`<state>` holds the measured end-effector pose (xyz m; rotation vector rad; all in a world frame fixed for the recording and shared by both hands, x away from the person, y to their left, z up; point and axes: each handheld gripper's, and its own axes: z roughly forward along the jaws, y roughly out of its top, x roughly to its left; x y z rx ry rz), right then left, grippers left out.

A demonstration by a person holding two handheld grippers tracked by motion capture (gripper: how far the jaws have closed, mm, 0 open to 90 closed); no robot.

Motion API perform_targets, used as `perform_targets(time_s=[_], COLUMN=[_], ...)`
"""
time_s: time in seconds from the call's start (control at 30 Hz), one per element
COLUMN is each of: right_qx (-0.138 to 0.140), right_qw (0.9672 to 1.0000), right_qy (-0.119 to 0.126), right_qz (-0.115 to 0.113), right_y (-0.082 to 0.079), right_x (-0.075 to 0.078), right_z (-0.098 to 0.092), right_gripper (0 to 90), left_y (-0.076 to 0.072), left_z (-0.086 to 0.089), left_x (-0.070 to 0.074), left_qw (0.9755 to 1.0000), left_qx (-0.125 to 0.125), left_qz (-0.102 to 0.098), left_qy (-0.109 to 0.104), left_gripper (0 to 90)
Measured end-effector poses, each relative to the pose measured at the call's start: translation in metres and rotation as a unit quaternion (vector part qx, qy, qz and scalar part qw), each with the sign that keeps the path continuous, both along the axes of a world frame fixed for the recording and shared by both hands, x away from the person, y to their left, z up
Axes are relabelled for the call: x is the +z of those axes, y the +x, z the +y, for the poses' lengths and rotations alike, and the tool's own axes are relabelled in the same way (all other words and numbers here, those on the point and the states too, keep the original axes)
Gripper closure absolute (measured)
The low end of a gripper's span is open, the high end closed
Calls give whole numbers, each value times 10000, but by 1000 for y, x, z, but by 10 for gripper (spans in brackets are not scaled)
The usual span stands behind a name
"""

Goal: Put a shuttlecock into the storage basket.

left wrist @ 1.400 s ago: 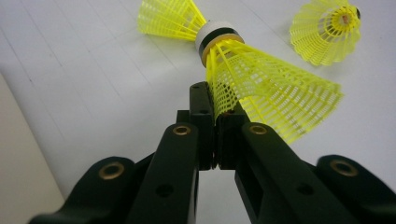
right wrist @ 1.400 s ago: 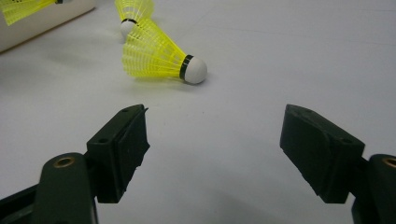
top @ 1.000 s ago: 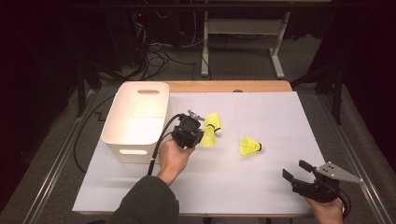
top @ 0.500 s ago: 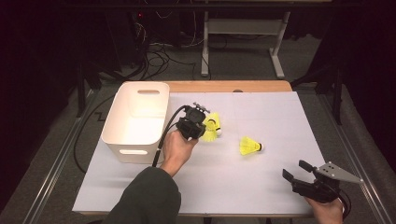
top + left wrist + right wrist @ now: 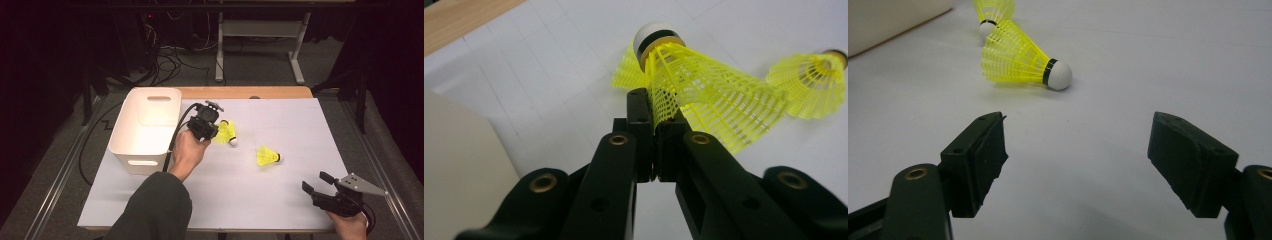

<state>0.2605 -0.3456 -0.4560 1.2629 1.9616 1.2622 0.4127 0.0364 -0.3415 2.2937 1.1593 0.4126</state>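
Observation:
My left gripper (image 5: 212,131) (image 5: 654,107) is shut on the skirt edge of a yellow shuttlecock (image 5: 226,132) (image 5: 709,90) whose white cork points away from it. A second yellow shuttlecock (image 5: 623,80) lies right behind the held one, partly hidden. A third shuttlecock (image 5: 267,156) (image 5: 811,85) (image 5: 1018,57) lies on its side in the middle of the white sheet. At the near right my right gripper (image 5: 316,183) (image 5: 1075,160) stands open with nothing between its jaws, aimed at that third shuttlecock from some distance.
A white plastic bin (image 5: 150,155) (image 5: 459,160) stands at the left of the sheet, close beside my left hand. The wooden table edge (image 5: 240,92) runs along the far side. Cables and a metal stand are on the floor beyond.
My left gripper has moved away from the person, along the bin's side, onto the pair of shuttlecocks. The right gripper has stayed where it was.

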Motion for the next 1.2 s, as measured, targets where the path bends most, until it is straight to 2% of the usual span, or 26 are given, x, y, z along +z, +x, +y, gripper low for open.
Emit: perform_targets(time_s=[0.23,0.33,0.53,0.87,1.2], right_qx=[-19,-12,-5,-16,-5], right_qw=[10000,10000,10000,10000,10000], right_qy=[29,27,14,29,33], right_qz=[1,-3,-8,-1,3], right_y=[0,0,-1,0,0], right_x=[0,0,0,0,0], right_z=[-1,-1,0,-1,-1], right_gripper=[239,239,240,240,239], left_y=[5,9,12,16,17], left_z=[4,10,19,26,30], left_x=[12,16,18,21,32], left_qw=[9999,9999,9998,9997,9997], left_qx=[34,86,174,222,227], left_qz=[-82,-48,-12,11,-47], left_qy=[114,28,14,-33,-79], left_gripper=[882,882,882,882,882])
